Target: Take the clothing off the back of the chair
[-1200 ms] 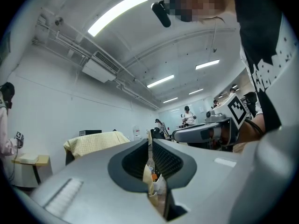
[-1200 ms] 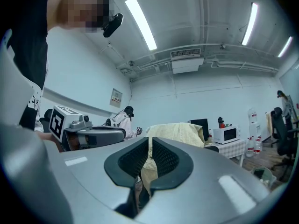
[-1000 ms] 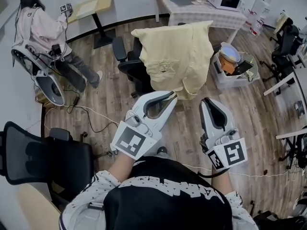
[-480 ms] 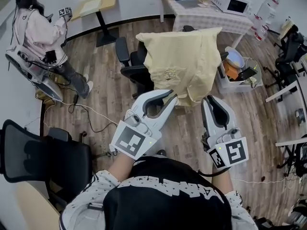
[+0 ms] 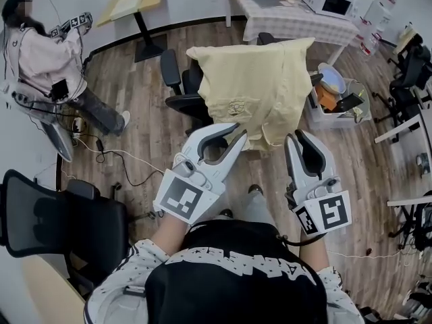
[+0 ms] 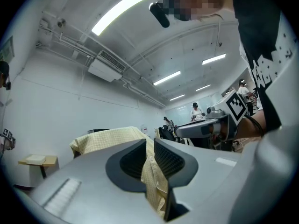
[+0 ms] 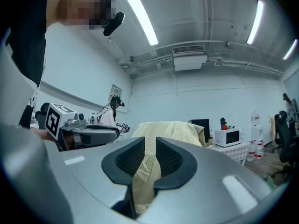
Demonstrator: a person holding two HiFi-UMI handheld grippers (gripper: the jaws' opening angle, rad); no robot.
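Note:
A pale yellow shirt [image 5: 253, 86] hangs over the back of a black office chair [image 5: 181, 92], in front of me. My left gripper [image 5: 241, 135] points level at the shirt's lower hem, its tips at the cloth's edge. Its jaws are opening, and the shirt [image 6: 107, 139] shows in the narrow gap of the left gripper [image 6: 149, 141]; the pads do not visibly press on it. My right gripper [image 5: 293, 139] sits just under the shirt's lower right corner. Its jaws are opening too, with the shirt [image 7: 175, 132] showing in the gap of the right gripper [image 7: 150, 139].
A seated person [image 5: 47, 52] is at the far left. A black mesh chair [image 5: 61, 228] stands at my near left. Right of the shirt's chair sits a plastic bin [image 5: 334, 90] of things. A table with a microwave [image 5: 324, 2] is behind, and cables [image 5: 115, 157] lie on the floor.
Both grippers have moved forward to the shirt's lower edge, and their jaws stand a little wider apart. The seated person has shifted left in the head view.

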